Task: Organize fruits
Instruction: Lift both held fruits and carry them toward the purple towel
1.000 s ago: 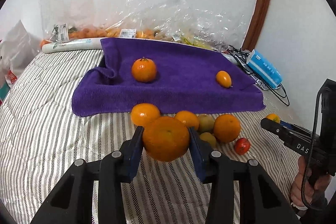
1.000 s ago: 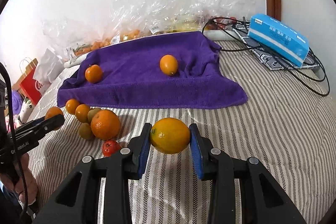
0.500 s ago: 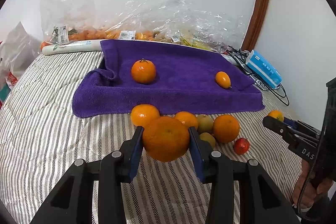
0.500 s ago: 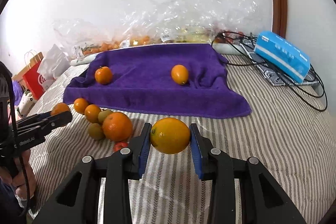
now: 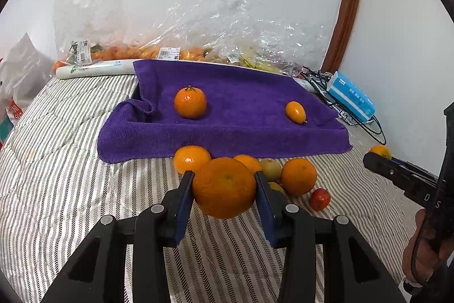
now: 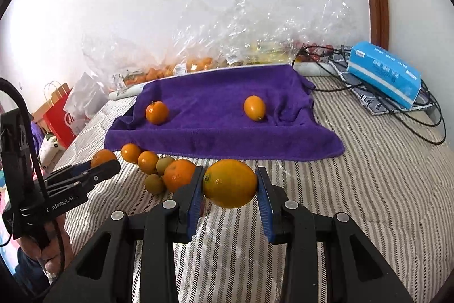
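My left gripper (image 5: 224, 186) is shut on a large orange (image 5: 224, 188), held above the striped bed cover. The right gripper (image 6: 229, 185) is shut on a yellow lemon (image 6: 229, 183). Ahead lies a purple towel (image 5: 244, 129) with a mandarin (image 5: 190, 102) on its left part and a small oval yellow fruit (image 5: 295, 112) on its right. Along the towel's near edge sit several loose fruits: mandarins (image 5: 191, 158), an orange (image 5: 298, 175), greenish fruits (image 5: 271, 169) and a small red one (image 5: 320, 198). In the right wrist view the left gripper (image 6: 98, 162) shows at the left with its orange.
Clear plastic bags (image 5: 198, 47) with more fruit line the wall behind the towel. A blue tissue pack (image 6: 383, 75) and black cables (image 6: 420, 115) lie at the right. A red paper bag (image 6: 58, 115) stands beyond the bed's left edge. A wooden door frame (image 5: 346, 4) rises at the right.
The right gripper has risen a little with the lemon, so the towel and fruit pile sit lower and farther in its view. The left gripper has kept still with its orange.
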A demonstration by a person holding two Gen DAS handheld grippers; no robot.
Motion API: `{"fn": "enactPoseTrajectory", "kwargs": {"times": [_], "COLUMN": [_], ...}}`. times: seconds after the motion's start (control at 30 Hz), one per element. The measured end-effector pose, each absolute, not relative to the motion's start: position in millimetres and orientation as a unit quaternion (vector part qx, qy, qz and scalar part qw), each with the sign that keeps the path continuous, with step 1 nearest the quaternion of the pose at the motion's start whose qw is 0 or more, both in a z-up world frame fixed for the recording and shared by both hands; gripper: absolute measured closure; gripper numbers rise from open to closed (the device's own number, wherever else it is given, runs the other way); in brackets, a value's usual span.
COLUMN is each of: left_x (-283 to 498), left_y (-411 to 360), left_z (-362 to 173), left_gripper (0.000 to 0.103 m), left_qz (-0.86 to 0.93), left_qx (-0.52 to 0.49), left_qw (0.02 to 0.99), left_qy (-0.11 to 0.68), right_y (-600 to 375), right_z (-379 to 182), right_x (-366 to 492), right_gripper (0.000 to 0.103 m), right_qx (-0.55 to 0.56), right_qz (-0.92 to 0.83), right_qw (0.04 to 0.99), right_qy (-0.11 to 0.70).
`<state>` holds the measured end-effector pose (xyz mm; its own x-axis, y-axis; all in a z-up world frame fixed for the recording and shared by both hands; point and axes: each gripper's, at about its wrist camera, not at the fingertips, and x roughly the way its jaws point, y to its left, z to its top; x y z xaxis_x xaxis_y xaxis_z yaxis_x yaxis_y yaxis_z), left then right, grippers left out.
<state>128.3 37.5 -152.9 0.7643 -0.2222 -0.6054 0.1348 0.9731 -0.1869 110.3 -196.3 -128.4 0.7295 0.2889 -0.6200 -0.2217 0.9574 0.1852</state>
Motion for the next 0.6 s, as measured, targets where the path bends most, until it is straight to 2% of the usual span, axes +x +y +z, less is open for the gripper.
{"fn": "enactPoseTrajectory", "kwargs": {"times": [0.6], "left_x": [124.3], "left_y": [40.4], "left_z": [-148.8], "left_gripper": [0.063], "left_qz": [-0.091], "left_qx": [-0.075], "left_qw": [0.942], "left_qy": [0.314], "right_y": [-197.5], "right_z": [-93.0], "right_x": [107.0], "right_gripper": [0.067], "right_qx": [0.052], "right_qz": [0.136], "right_qw": [0.942], "right_qy": [0.303]}}
